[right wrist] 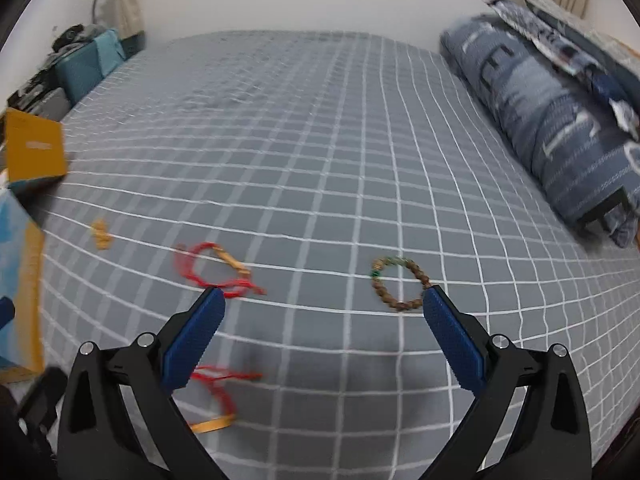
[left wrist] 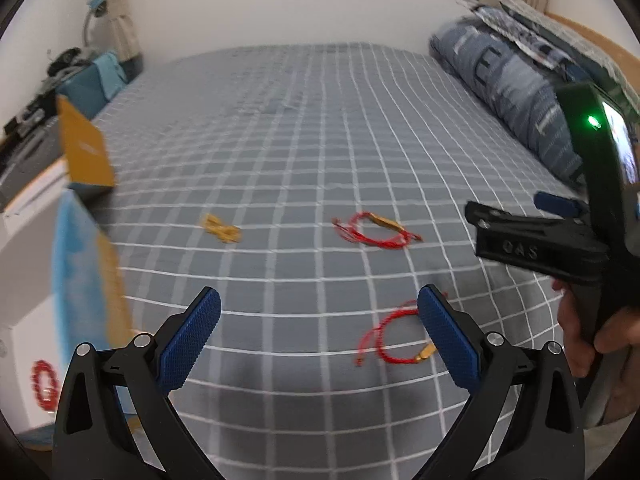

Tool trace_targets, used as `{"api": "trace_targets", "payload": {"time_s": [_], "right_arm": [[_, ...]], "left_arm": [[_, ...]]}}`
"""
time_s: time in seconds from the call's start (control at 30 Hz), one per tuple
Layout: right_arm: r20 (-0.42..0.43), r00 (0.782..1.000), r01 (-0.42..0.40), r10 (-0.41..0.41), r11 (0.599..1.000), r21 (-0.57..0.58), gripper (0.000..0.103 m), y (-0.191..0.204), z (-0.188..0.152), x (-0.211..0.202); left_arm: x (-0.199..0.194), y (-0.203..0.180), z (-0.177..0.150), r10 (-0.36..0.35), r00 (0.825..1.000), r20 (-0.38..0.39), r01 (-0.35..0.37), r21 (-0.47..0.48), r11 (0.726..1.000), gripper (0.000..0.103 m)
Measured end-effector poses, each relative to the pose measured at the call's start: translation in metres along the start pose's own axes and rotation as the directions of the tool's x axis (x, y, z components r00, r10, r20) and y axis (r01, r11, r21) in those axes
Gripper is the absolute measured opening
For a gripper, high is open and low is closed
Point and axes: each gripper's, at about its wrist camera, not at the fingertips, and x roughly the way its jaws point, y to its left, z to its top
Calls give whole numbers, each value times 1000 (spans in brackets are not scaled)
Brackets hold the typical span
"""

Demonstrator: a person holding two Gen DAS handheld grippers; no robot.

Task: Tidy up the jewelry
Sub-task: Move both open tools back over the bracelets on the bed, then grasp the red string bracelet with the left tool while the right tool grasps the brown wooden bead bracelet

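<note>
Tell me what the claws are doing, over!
Left claw open, empty. Right claw open, empty. Bead bracelet, red bracelets loose on bed. Nothing blocking.

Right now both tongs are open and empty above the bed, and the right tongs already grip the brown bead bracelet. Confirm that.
Not quite. The right tongs grip nothing: in the right wrist view the brown bead bracelet lies loose on the checked bedsheet, beside the right-hand pad. The rest holds: both the right and left tongs are open and empty above the bed.
</note>
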Motion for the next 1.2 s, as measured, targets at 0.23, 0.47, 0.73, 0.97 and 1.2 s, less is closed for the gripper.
{"api": "trace_targets", "payload": {"time_s": [0.23, 0.47, 0.73, 0.97, 1.2], "right_arm": [[-70, 998, 6, -5, 1000, 17, 95, -27, 0, 58], [-138, 990, 12, -5, 999, 52, 95, -52, 1, 94], [-171, 985, 8, 5, 997, 76, 95, -65, -3, 113], [-150, 988, -4, 21, 993, 115, 95, -71, -2, 116], [-153, 988, 22, -4, 993, 114, 67, -71, -3, 115]], "left_arm": [[63, -30, -19, -17, 995, -96, 22, 56, 998, 97], [86, -46, -40, -53, 987, -149, 65, 71, 995, 97], [90, -42, -45, -69, 988, -138, 76, 48, 996, 97], [90, -46, -44, -64, 988, -139, 72, 52, 996, 96], [88, -46, -44, -24, 989, -145, 36, 87, 996, 66]]}}
